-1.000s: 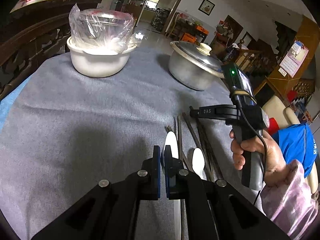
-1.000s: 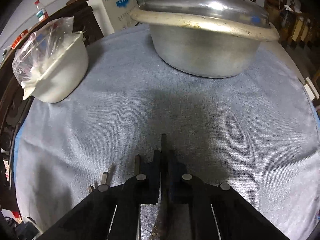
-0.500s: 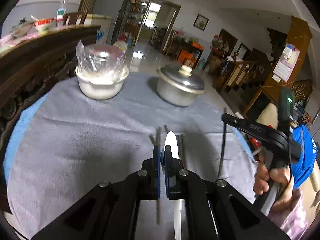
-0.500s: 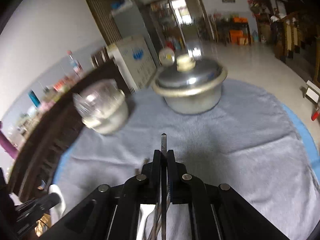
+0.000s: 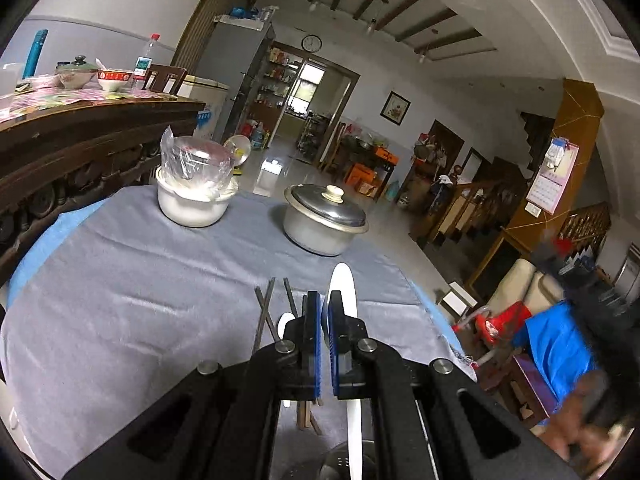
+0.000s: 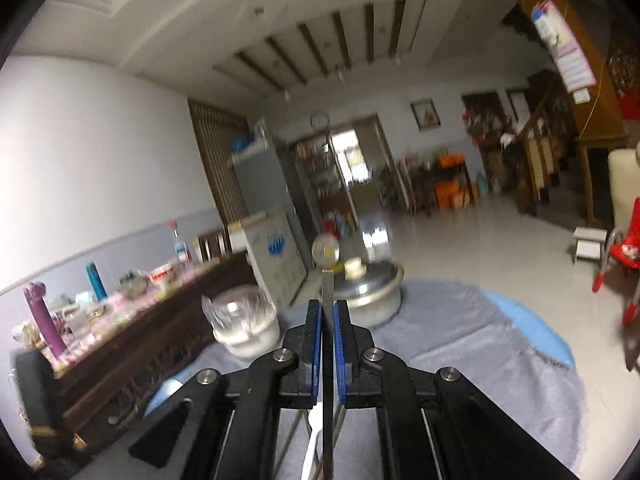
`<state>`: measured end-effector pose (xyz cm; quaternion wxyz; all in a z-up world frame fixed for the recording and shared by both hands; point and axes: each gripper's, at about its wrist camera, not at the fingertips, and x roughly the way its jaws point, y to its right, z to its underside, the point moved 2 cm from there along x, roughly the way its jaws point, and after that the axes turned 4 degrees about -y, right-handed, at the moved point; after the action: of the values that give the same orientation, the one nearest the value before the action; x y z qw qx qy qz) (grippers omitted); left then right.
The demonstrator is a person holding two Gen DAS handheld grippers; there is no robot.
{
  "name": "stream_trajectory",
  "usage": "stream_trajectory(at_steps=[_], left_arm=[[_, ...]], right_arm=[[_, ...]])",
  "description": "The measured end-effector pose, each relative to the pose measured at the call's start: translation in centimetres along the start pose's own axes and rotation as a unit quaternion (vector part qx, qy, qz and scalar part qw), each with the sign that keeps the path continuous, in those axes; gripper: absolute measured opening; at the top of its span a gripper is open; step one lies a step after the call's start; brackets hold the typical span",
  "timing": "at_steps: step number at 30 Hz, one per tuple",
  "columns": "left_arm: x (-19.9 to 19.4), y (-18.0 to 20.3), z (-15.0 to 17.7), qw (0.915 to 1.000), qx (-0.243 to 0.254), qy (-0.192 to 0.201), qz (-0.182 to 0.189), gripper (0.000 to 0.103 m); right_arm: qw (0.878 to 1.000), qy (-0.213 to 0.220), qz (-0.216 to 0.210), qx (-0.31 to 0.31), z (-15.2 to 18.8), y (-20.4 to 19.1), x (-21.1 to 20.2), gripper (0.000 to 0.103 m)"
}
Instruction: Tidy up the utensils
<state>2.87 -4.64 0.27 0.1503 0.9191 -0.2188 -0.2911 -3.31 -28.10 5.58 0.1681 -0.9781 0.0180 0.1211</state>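
Note:
My left gripper (image 5: 324, 300) is shut on a white spoon (image 5: 343, 280), whose bowl sticks out past the fingertips above the grey cloth (image 5: 120, 280). On the cloth below lie several dark chopsticks (image 5: 264, 312) and a second white spoon (image 5: 285, 322). My right gripper (image 6: 328, 308) is shut on a single dark chopstick (image 6: 328, 284), which stands up between the blue pads, lifted well off the table. The hand with the right gripper (image 5: 580, 420) is a blur at the right edge of the left wrist view.
A lidded metal pot (image 5: 324, 220) and a white bowl covered with plastic film (image 5: 192, 200) stand at the far side of the round table. A dark wooden sideboard (image 5: 80, 152) runs along the left. A shiny metal object (image 5: 336, 466) shows under the left gripper.
Both grippers have risen and tipped up, so the room now fills the views. The right one swung up fast with its chopstick. The left carried the spoon up and back from the pile.

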Motion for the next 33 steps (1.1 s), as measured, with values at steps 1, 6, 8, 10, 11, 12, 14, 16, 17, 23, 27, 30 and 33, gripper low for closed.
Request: stream_trajectory(at_steps=[1, 6, 8, 10, 11, 12, 14, 16, 17, 23, 27, 30, 33], left_arm=[[0.3, 0.0, 0.4, 1.0, -0.001, 0.001, -0.006, 0.004], [0.8, -0.2, 1.9, 0.9994, -0.008, 0.003, -0.033, 0.004], [0.6, -0.1, 2.5, 0.9992, -0.008, 0.005, -0.039, 0.004], [0.5, 0.1, 2.9, 0.9989, -0.002, 0.009, -0.047, 0.004], [0.5, 0.3, 3.1, 0.9988, 0.002, 0.012, -0.049, 0.004], [0.3, 0.5, 3.3, 0.9987, 0.006, 0.013, -0.049, 0.004], [0.1, 0.9, 3.8, 0.9983, 0.019, 0.016, -0.053, 0.004], [-0.1, 1.0, 4.2, 0.998, 0.026, 0.017, -0.055, 0.004], [-0.1, 1.0, 4.5, 0.9979, 0.028, 0.016, -0.056, 0.004], [-0.5, 0.7, 5.7, 0.9978, 0.037, 0.005, -0.054, 0.004], [-0.8, 0.3, 5.9, 0.9977, 0.041, -0.001, -0.053, 0.004], [-1.0, 0.4, 6.3, 0.9976, 0.048, -0.01, -0.049, 0.004], [-1.4, 1.0, 6.7, 0.9959, 0.067, -0.018, -0.058, 0.011]], right_arm=[[1.0, 0.015, -0.001, 0.0, -0.5, -0.2, -1.0, 0.007], [0.997, 0.074, -0.02, 0.019, -2.1, -1.3, -4.7, 0.007], [0.996, 0.081, -0.031, 0.023, -2.1, -2.0, -5.1, 0.007], [0.996, 0.081, -0.03, 0.016, -1.5, -3.0, -4.9, 0.007], [0.997, 0.076, -0.032, 0.014, -1.1, -3.3, -4.6, 0.007], [0.997, 0.068, -0.034, 0.013, -0.6, -3.7, -4.4, 0.007], [0.998, 0.049, -0.029, 0.001, 0.8, -4.3, -3.4, 0.007], [0.999, 0.023, -0.03, -0.005, 2.1, -4.4, -2.8, 0.007], [0.999, 0.013, -0.03, -0.004, 2.7, -4.1, -2.6, 0.007], [0.999, -0.044, -0.029, -0.011, 5.8, -2.9, -1.9, 0.007], [0.997, -0.064, -0.034, -0.011, 6.4, -2.0, -2.5, 0.007], [0.996, -0.081, -0.046, -0.004, 6.7, -1.3, -3.2, 0.008], [0.996, -0.078, -0.042, -0.004, 7.0, -0.9, -3.6, 0.008]])
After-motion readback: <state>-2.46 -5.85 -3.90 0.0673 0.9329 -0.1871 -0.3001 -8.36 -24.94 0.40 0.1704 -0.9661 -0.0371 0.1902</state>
